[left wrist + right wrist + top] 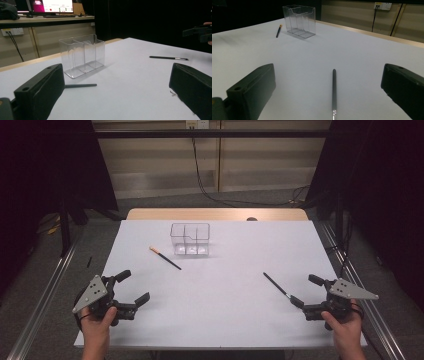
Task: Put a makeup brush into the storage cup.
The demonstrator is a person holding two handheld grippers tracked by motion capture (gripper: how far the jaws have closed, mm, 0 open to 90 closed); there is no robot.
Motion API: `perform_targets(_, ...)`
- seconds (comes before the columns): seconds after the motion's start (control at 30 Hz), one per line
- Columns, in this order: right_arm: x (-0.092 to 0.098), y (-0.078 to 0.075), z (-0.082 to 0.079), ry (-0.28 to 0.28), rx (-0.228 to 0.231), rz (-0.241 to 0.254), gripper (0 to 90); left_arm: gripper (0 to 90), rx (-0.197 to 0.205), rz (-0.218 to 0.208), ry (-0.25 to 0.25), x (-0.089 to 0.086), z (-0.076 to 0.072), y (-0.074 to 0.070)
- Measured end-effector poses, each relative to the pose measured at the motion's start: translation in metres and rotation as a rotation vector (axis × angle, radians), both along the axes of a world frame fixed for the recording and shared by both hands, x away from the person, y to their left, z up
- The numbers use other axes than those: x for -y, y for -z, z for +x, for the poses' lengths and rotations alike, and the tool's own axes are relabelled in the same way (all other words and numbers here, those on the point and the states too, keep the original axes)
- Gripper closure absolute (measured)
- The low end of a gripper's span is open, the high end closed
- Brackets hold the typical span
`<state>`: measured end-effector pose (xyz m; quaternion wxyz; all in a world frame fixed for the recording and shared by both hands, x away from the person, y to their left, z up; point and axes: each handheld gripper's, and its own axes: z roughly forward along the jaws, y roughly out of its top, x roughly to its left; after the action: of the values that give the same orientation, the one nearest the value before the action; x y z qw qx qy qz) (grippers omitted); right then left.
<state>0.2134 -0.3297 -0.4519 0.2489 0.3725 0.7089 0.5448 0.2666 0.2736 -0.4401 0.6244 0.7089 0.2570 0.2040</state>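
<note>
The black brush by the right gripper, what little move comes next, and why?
Probably ease the right gripper forward and down so its open jaws straddle the thin black brush, then close. The brush lies flat on the white table between those jaws, untouched, and the clear plastic divided box stands empty, far off.

No text could be read; the monitor (51, 5) far beyond the left gripper's jaws showed only blurred, illegible marks.

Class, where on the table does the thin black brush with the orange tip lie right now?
In the high view, the thin black brush with the orange tip lies flat on the white table, left of centre, just front-left of the clear plastic divided box and apart from it.
</note>
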Motion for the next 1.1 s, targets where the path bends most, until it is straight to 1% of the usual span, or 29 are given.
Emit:
perform_targets(0.1,0.003,0.0,-0.002,0.011,-0.001,0.001,0.0,0.0,0.001,0.005,0.006,0.003,0.001,0.001)
perform_targets(0.2,0.005,-0.001,-0.002,0.019,0.002,0.003,0.0,0.0,-0.004,-0.003,0.005,0.005,0.002,0.001)
perform_targets(0.3,0.006,-0.001,-0.002,0.02,0.002,0.007,0.0,0.0,-0.007,0.016,0.01,0.006,0.003,0.002)
perform_targets(0.4,0.005,-0.001,-0.001,0.017,0.004,0.006,0.0,0.0,-0.015,0.018,0.011,0.008,0.004,0.003)
perform_targets(0.43,0.005,-0.001,-0.001,0.017,0.004,0.006,0.0,0.0,-0.012,0.015,0.007,0.009,0.004,0.003)
perform_targets(0.5,0.004,-0.001,0.0,0.014,0.005,0.006,0.0,0.0,-0.017,0.011,0.011,0.011,0.005,0.002)
perform_targets(0.53,0.003,-0.001,0.0,0.009,0.003,0.003,0.0,0.0,-0.012,0.013,0.004,0.011,0.006,0.002)
perform_targets(0.6,0.003,-0.001,0.0,0.01,0.001,0.003,0.0,0.0,-0.02,-0.001,0.004,0.013,0.009,0.001)
perform_targets(0.7,0.003,-0.001,0.001,0.009,0.005,0.006,0.0,0.0,-0.029,0.009,0.001,0.017,0.013,0.001)
perform_targets(0.73,0.003,-0.001,0.001,0.009,0.005,0.006,0.0,0.0,-0.027,0.009,0.002,0.018,0.015,0.002)
perform_targets(0.8,0.004,-0.001,0.002,0.01,0.005,0.006,0.0,0.0,-0.041,-0.008,0.004,0.021,0.017,0.003)
perform_targets(0.9,0.005,-0.001,0.002,0.011,0.006,0.005,0.0,0.0,-0.047,0.006,0.005,0.024,0.02,0.002)
perform_targets(0.97,0.005,-0.001,0.001,0.013,0.005,0.007,0.0,0.0,-0.045,0.007,0.004,0.025,0.021,0.002)
perform_targets(1.1,0.005,-0.002,0.001,0.012,0.005,0.007,0.0,0.0,-0.04,0.033,-0.007,0.028,0.026,0.001)
